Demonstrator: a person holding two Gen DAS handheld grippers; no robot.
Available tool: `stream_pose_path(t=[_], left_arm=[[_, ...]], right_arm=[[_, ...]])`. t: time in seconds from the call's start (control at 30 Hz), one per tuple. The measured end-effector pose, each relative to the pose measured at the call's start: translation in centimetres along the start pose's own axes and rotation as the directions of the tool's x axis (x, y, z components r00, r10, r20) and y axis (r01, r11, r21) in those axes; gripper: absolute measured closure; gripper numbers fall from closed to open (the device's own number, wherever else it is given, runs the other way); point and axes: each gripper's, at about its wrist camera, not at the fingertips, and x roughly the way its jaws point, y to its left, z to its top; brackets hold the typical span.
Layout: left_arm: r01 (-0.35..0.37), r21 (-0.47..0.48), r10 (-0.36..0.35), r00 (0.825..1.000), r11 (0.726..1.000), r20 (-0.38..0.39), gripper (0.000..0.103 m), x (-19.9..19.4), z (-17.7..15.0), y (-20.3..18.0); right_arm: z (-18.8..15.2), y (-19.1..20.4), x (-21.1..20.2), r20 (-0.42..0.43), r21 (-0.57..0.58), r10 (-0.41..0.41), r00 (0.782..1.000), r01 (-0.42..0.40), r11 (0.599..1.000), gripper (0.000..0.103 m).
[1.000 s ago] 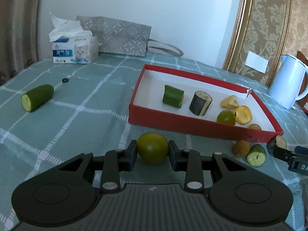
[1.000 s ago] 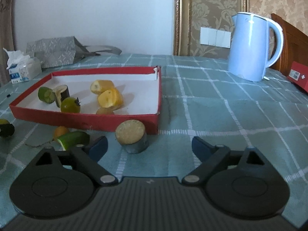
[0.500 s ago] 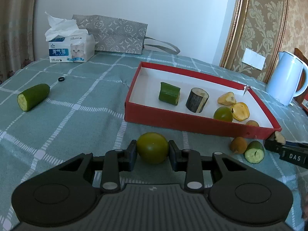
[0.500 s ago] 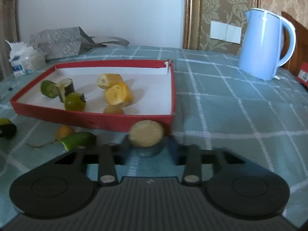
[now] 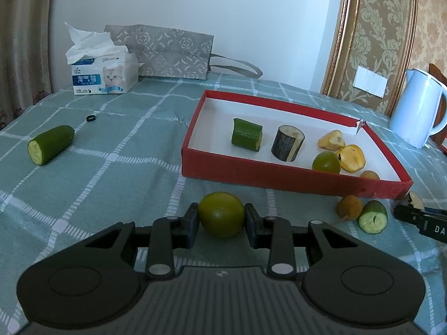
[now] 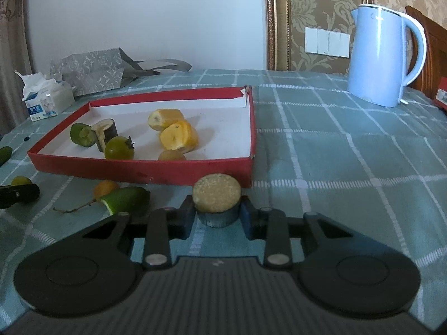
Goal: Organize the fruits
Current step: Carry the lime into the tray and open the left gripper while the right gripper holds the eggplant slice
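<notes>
both fingers pinched: left gripper [image 5: 222, 224] on green tomato [image 5: 221, 213], right gripper [image 6: 217, 214] on eggplant chunk [image 6: 216, 198], near red tray [image 6: 139, 169] edge.

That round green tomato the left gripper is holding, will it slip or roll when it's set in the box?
The green tomato, clamped in the left gripper, looks smooth and glossy, so it may slip. Being round, it would probably roll across the red box.

Two green tomatoes show: one in the red tray [image 5: 293, 177], the green tomato [image 5: 326, 162], and one outside it [image 5: 221, 214]. There are three cucumber pieces [image 5: 247, 138] [image 5: 50, 144] [image 5: 373, 216], two dark-skinned cut chunks [image 5: 287, 147] [image 6: 217, 200], two yellow pieces [image 5: 330, 140] [image 5: 354, 158], and, as far as the tray wall allows, two small brownish fruits [image 5: 349, 207] [image 5: 369, 174]. One kettle [image 6: 380, 55], one tissue box [image 5: 104, 74] and one grey bag [image 5: 173, 51] stand behind.
</notes>
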Motion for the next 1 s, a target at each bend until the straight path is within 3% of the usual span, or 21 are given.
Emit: stream_pose_path(t=[0.37, 0.47, 1.0], left_arm=[[0.006, 0.018, -0.007, 1.0, 1.0, 0.013, 0.07, -0.6, 0.6, -0.4], [0.039, 0.034, -0.04, 0.999, 0.999, 0.015, 0.07, -0.6, 1.5, -0.7], [0.045, 0.07, -0.047, 0.998, 0.997, 0.03, 0.07, 2.2, 5.5, -3.0]], right_arm=[[-0.2, -0.3, -0.7, 0.019, 0.011, 0.018, 1.0, -0.018, 1.0, 0.072], [-0.1, -0.3, -0.8, 0.028, 0.016, 0.02, 0.999, -0.02, 1.0, 0.072], [-0.2, 0.4, -1.3, 0.044, -0.017, 0.034, 0.998, -0.033, 0.999, 0.072]])
